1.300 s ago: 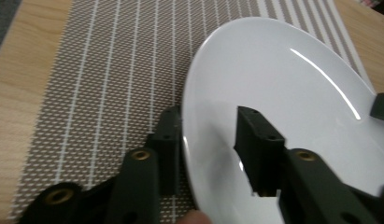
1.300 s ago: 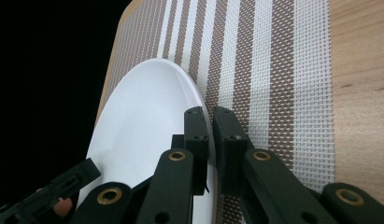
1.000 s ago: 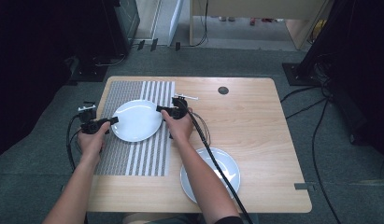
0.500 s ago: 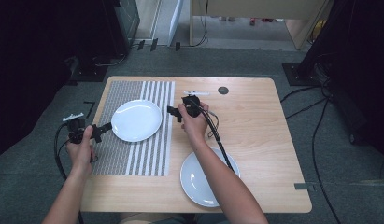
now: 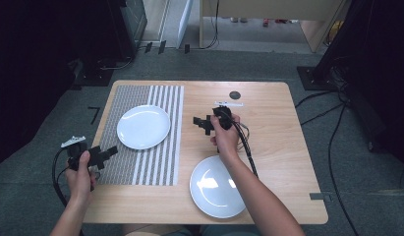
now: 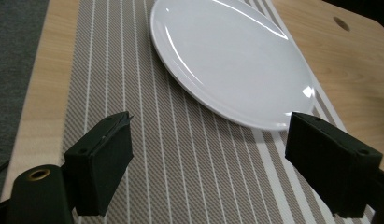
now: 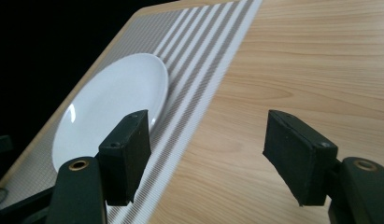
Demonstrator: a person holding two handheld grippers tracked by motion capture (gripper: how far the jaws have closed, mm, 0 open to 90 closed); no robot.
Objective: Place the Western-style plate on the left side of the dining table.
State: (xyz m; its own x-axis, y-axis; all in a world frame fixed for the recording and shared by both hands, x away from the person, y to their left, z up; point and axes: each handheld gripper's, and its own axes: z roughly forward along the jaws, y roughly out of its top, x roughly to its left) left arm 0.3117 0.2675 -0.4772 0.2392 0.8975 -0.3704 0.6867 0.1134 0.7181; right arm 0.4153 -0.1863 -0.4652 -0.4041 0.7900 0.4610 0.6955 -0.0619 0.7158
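Observation:
A white plate lies on the striped placemat on the left half of the wooden table. My left gripper hovers over the mat's front left corner, apart from the plate and pointing at it. In the left gripper view its jaws have just been opening; the gripper holds nothing, and the plate lies beyond it. My right gripper hangs over bare wood to the right of the mat. Its jaws have also just been opening; the gripper is empty, with the plate off to its left.
A second white plate rests on bare wood near the table's front edge, under my right forearm. A dark round hole and a small white label sit toward the back. Cables trail across the floor on the right.
Both grippers were at the plate's two sides on the mat; they have let go and drawn apart, left toward the front left, right toward the table's middle. The plate stays put.

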